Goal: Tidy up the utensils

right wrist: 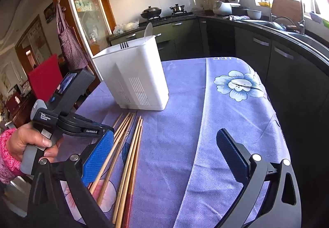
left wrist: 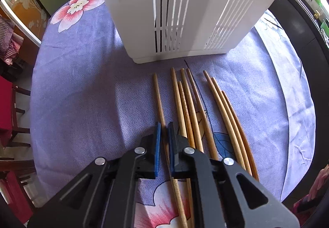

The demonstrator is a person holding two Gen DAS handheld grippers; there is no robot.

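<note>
**Chopstick pinch at left gripper, right gripper idle and spread**

Left gripper [left wrist: 163,131] sits low over the purple floral tablecloth [left wrist: 82,88]; blue pads nearly together with the leftmost chopstick [left wrist: 158,98] running between them; pads look to be touching it on both sides, so reads as pinching that stick; stick appears to lie along the cloth, cannot tell whether it is lifted at all.

Remaining chopsticks [left wrist: 193,104] lie in a loose fan just right of the pinched one; a middle cluster of four, some overlapping, then three more curved ones further right; tips all point toward the white utensil holder [left wrist: 185,12]; holder stands upright on the cloth just past the stick tips, slotted vents on two faces; dark shapes show through the slots, too unclear to name.

Right wrist view: right gripper [right wrist: 166,158] has fingers spread wide, nothing between them; it hovers above bare cloth, to the right of the chopstick row [right wrist: 127,158]; same holder [right wrist: 135,75] visible further back on the table, a pale utensil handle sticking out the top.

Left hand [right wrist: 30,143] in a pink sleeve grips the left gripper's handle at the left edge of that view; its blue pad [right wrist: 98,158] is down at the sticks.

Kitchen counter with stove and pots in the background; red chair beside the table.
</note>
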